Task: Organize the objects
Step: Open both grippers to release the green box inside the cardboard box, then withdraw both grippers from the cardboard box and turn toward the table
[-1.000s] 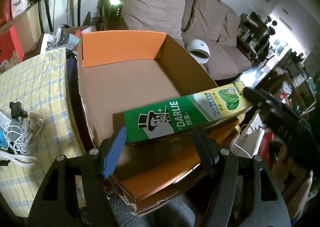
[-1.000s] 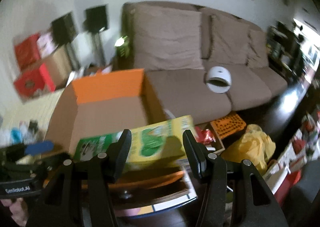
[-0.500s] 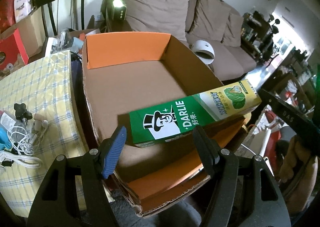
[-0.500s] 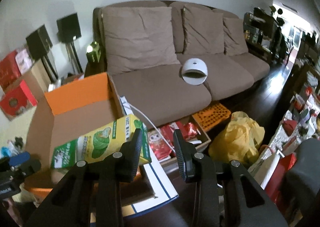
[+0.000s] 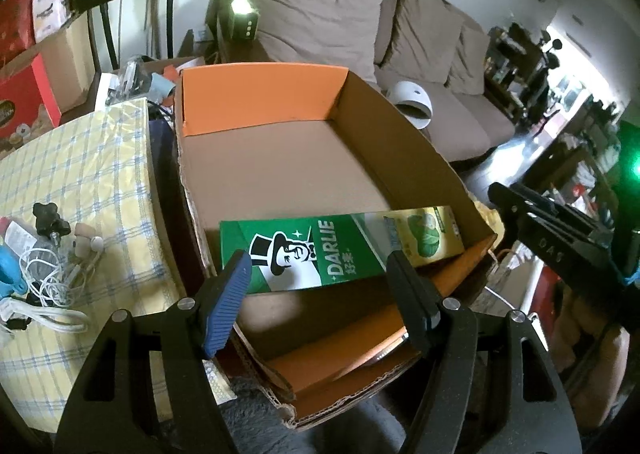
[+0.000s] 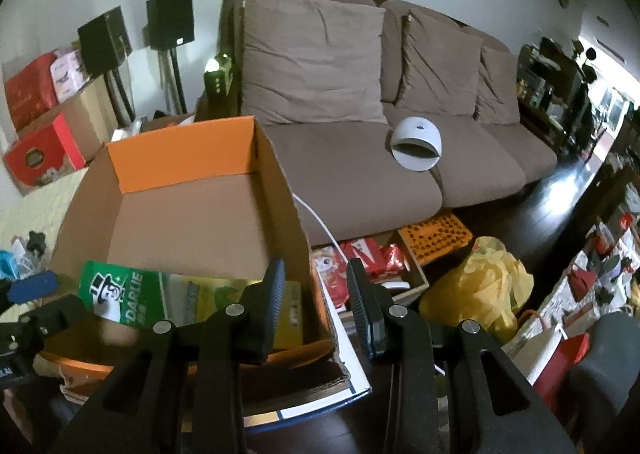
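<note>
Although the toothpaste box (image 5: 344, 250) already lies inside the cardboard box (image 5: 280, 157), it sits crosswise just ahead of the left gripper (image 5: 320, 282), its long axis running left to right between that gripper's jaws and beyond them, green end to the left and yellow end toward the right wall. Both sets of jaws stand apart and hold nothing: the left pair wide, with the carton just past the fingertips and not pinched; the right gripper (image 6: 316, 294) narrower, hovering over the near right corner of the cardboard box with the carton's yellow end just to the left of its jaws. My judgement is that the left gripper is the nearer one for any nudge, since the carton lies straight ahead of it, while the right would have to swing leftward over the wall. Ahead of the carton the brown floor of the cardboard box is bare up to the orange far flap, so there is open room to push it forward; the right wall, near the yellow end, limits sliding that way. To the left of the left jaws, the checked surface (image 5: 100, 173) carries a tangle of cables (image 5: 52, 274).
</note>
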Action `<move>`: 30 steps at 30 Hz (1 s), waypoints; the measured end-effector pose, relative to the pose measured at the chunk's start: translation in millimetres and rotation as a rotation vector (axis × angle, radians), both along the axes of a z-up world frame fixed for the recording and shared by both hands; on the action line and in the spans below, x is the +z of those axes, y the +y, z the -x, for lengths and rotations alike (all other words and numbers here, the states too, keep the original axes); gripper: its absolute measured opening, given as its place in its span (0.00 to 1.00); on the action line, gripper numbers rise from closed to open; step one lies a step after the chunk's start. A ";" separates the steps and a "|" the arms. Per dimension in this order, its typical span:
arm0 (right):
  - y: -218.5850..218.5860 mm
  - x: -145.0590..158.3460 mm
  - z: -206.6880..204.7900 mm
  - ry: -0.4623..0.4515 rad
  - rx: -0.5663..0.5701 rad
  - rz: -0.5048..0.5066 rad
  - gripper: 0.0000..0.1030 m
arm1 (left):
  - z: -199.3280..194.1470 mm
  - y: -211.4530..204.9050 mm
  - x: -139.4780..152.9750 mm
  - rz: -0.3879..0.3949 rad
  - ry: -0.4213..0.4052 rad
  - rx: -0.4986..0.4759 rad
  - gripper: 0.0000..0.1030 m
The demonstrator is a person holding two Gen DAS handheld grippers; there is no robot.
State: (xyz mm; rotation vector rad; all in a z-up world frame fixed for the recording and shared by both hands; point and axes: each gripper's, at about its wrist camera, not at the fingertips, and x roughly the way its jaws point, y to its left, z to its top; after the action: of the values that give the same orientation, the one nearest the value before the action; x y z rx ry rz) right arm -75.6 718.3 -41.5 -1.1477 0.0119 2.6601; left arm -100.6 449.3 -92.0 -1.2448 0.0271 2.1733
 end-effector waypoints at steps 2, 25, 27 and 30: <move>-2.3 -1.0 1.1 -0.006 0.008 -0.006 0.32 | -1.7 -1.0 1.7 0.001 0.006 -0.004 0.65; -56.6 26.2 -6.5 0.073 0.172 0.056 0.45 | 16.5 -240.0 42.6 0.007 0.080 0.202 0.76; -75.0 34.4 -8.9 0.095 0.228 0.082 0.45 | 20.2 -273.7 41.6 0.000 0.072 0.254 0.76; -110.3 42.8 -14.9 0.100 0.345 0.121 0.49 | 29.1 -321.7 37.4 -0.012 0.057 0.330 0.76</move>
State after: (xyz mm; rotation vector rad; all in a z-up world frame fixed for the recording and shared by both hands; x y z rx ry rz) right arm -60.7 608.0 1.3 -1.1396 -0.0080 3.0570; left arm -129.7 127.6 -54.7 -1.2509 -0.1794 2.4852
